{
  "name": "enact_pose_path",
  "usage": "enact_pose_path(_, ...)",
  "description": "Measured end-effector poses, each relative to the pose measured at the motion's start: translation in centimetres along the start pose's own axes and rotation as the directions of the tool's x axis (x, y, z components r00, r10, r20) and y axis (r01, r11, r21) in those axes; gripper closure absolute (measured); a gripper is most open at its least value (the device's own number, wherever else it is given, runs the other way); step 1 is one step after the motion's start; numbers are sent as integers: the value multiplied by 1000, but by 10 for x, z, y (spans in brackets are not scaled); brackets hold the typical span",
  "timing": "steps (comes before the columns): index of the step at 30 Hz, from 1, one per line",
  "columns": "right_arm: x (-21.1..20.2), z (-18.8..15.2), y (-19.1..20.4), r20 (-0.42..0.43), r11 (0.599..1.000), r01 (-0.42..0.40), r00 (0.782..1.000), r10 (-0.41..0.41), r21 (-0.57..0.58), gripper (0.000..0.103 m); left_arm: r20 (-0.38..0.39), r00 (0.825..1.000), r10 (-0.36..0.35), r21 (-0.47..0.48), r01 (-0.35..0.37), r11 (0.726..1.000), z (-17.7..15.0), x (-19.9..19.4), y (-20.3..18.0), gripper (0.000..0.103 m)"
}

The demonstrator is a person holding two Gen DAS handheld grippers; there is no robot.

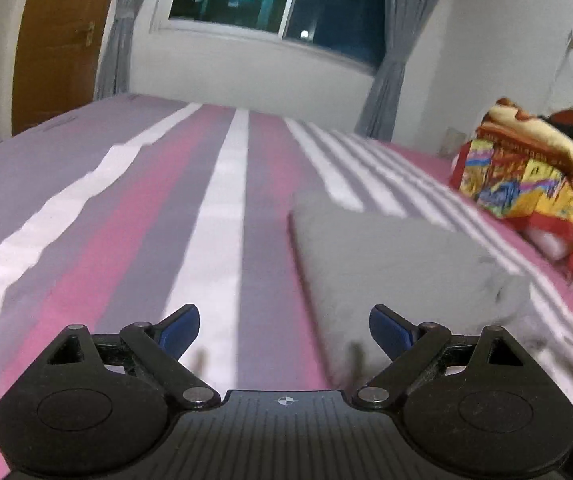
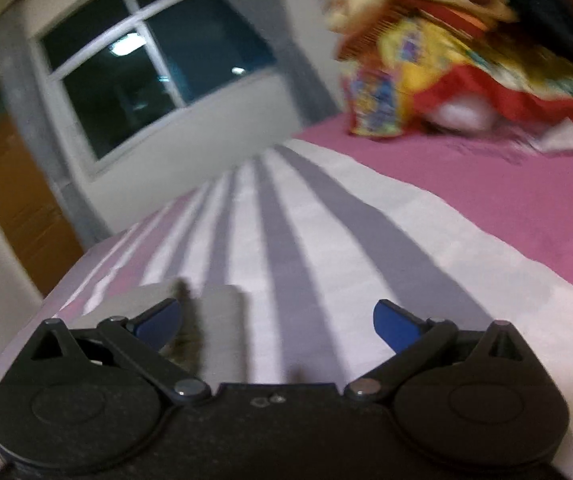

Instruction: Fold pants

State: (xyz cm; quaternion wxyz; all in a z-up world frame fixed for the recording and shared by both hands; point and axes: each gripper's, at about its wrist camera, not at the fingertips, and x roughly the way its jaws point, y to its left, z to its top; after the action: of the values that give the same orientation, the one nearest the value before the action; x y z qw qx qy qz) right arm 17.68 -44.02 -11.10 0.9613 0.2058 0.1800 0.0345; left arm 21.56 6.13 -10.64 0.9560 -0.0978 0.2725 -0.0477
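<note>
Seemingly at the last step: grey pants (image 1: pixel 398 268) lying folded on the striped bed (image 1: pixel 126 208), just ahead-right of the left claw (image 1: pixel 284 330), released and empty; right claw (image 2: pixel 276 324) likewise spread, empty; next, perhaps only smoothing

A bed (image 1: pixel 134 208) carries everything, covered by a sheet striped in pink, grey and white. Grey folded pants (image 1: pixel 398 264) lie flat on it. A bright red and yellow blanket (image 1: pixel 526 176) sits heaped near the far right edge.
</note>
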Motion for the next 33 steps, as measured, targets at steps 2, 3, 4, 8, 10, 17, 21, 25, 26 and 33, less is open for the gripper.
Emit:
enact_pose_path(2, 2, -4, 12, -28, 999, -36, 999, 37, 18, 9, -27, 999, -26, 16, 26, 1000, -9, -2, 1, 12)
enact_pose_path(3, 3, -7, 18, -43, 998, -49, 998, 50, 24, 9, -58, 998, -29, 41, 31, 999, -13, 1, -2, 12)
enact_pose_path(4, 5, -8, 23, -54, 998, -60, 997, 61, 28, 10, -74, 997, -28, 61, 33, 998, -17, 5, -6, 12)
enact_pose_path(8, 8, -12, 38, -92, 994, -94, 991, 99, 59, 9, -116, 992, -49, 74, 58, 996, -24, 23, -22, 12)
enact_pose_path(10, 16, -14, 42, -137, 989, -116, 982, 127, 89, 9, -107, 993, -57, 46, 62, 997, -25, 30, -23, 12)
enact_pose_path(17, 55, -22, 51, -253, 964, -112, 952, 173, 240, 9, -111, 992, -67, 15, 69, 998, -31, 46, -19, 12)
enact_pose_path(21, 86, -27, 48, -295, 934, -96, 933, 205, 345, 10, -118, 991, -70, 37, 75, 996, -31, 48, -22, 12)
enact_pose_path(25, 110, -17, 72, -357, 963, -70, 920, 162, 259, 56, -112, 991, -74, 28, 78, 997, -31, 50, -21, 12)
enact_pose_path(26, 110, -12, 83, -352, 974, -79, 924, 152, 214, 57, -104, 992, -72, 19, 74, 997, -31, 51, -21, 12)
enact_pose_path(33, 47, 38, 132, -120, 956, -289, 949, 292, 47, 75, -86, 995, -57, 2, 57, 998, -32, 53, -19, 12)
